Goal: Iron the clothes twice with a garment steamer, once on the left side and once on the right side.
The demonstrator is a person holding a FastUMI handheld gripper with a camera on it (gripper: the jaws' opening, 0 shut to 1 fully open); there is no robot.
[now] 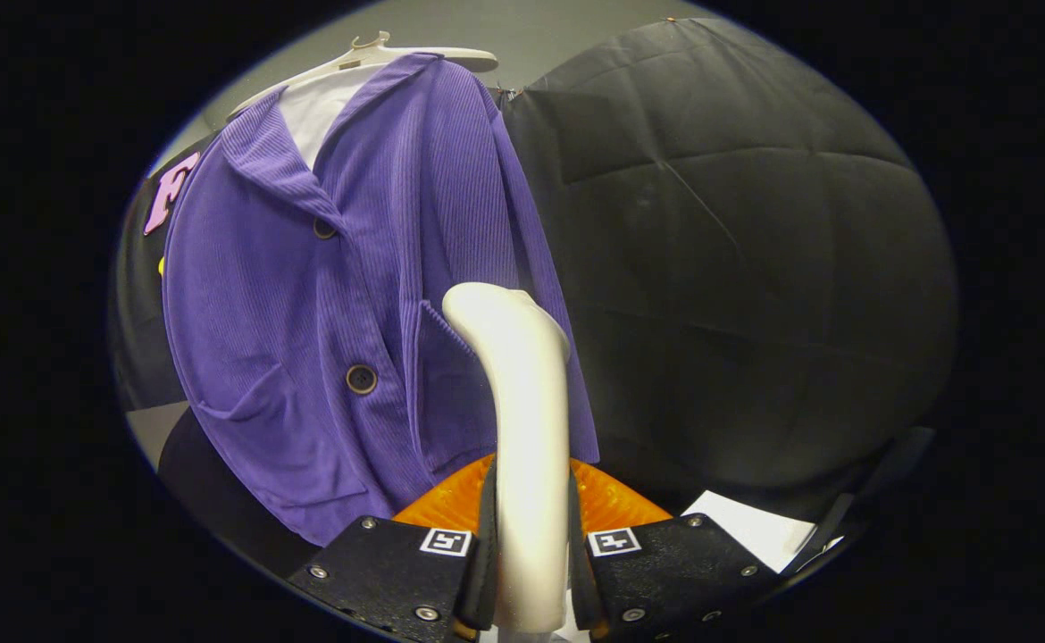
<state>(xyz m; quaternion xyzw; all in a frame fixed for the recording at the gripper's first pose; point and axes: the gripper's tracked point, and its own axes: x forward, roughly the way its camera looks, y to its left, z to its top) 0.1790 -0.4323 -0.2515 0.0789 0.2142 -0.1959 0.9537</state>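
Observation:
A purple ribbed jacket (308,295) with dark buttons hangs on a white hanger (371,55) in front of the black cloth wall. My gripper (530,536) is shut on the cream-white garment steamer (522,393), whose handle rises between the fingers. The steamer's curved head sits at the jacket's right front panel, by the pocket near the right edge. Whether the head touches the fabric I cannot tell. An orange translucent part (451,500) of the steamer shows just behind the fingers.
The black quilted cloth wall (737,268) spreads to the right of the jacket. A white sheet (755,527) lies low beyond the right finger. A dark strap or cable (844,518) runs beside it. Grey wall shows above the hanger.

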